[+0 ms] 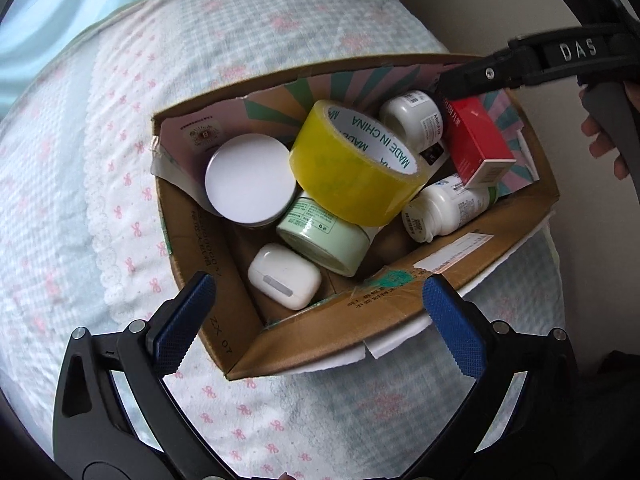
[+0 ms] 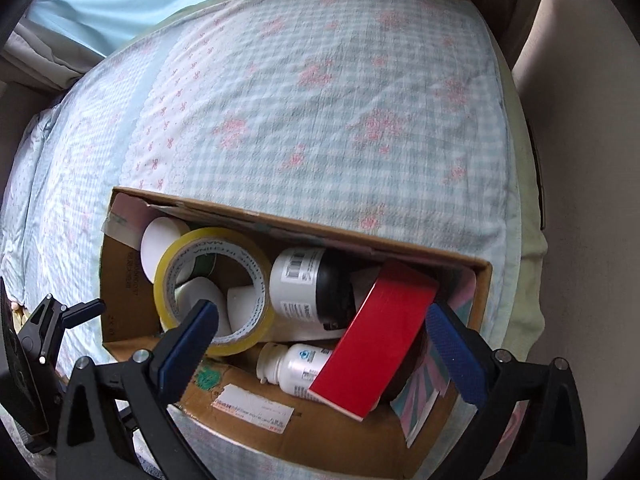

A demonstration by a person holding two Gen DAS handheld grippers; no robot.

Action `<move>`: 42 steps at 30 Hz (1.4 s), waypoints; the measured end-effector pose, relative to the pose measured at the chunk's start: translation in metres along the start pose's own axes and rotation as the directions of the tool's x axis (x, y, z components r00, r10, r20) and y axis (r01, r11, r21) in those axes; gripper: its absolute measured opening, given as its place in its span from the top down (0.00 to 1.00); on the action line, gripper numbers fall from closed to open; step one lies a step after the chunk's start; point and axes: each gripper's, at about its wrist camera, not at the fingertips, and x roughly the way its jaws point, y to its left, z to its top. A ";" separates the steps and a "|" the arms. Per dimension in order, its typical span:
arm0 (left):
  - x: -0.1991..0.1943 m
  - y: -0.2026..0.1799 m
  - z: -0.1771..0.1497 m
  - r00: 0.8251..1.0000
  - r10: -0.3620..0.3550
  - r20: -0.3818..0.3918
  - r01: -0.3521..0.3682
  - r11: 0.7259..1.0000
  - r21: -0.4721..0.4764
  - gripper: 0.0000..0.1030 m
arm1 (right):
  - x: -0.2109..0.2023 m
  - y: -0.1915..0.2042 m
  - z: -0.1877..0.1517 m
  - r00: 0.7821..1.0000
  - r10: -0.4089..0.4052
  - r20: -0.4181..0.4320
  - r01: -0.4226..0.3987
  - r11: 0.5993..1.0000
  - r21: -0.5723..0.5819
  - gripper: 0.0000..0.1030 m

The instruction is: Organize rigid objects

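An open cardboard box [image 1: 320,332] [image 2: 132,280] sits on a quilted bed and holds the objects. In it lie a yellow tape roll [image 1: 356,164] [image 2: 212,272], a white round tin [image 1: 250,180], a pale green jar [image 1: 324,236], a white earbud case [image 1: 284,276], two white bottles [image 1: 448,206] [image 2: 304,280] and a red carton [image 1: 478,140] [image 2: 380,332]. My left gripper [image 1: 320,320] hangs open above the box's near wall, nothing between its blue pads. My right gripper [image 2: 320,336] is open above the red carton, which leans free between its fingers [image 2: 454,352].
The bed cover [image 2: 320,100] is checked pale blue with pink bows and stretches beyond the box. A beige wall [image 2: 592,160] borders the bed on the right. A hand [image 1: 604,140] holds the right gripper's handle at the left wrist view's right edge.
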 end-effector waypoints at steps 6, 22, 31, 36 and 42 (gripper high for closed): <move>-0.027 -0.005 -0.006 0.999 -0.005 0.034 0.005 1.000 0.016 0.00 | -0.023 0.008 -0.016 0.999 -0.012 0.032 0.011 1.000 0.029 0.00; -0.219 0.056 -0.033 0.953 0.101 0.285 -0.083 0.994 -0.076 0.00 | -0.168 0.144 -0.047 0.968 -0.060 0.244 0.056 0.998 0.023 0.00; -0.349 0.122 -0.086 0.844 0.273 0.462 -0.213 0.961 -0.179 0.00 | -0.248 0.242 -0.088 0.906 -0.058 0.419 0.041 0.998 0.048 0.00; -0.392 0.136 -0.118 0.800 0.311 0.513 -0.226 0.948 -0.222 0.00 | -0.270 0.256 -0.121 0.874 -0.088 0.478 0.043 0.994 0.104 0.00; -0.411 0.138 -0.152 0.782 0.298 0.547 -0.175 0.948 -0.266 0.00 | -0.289 0.272 -0.155 0.817 -0.160 0.555 0.099 0.985 0.138 0.00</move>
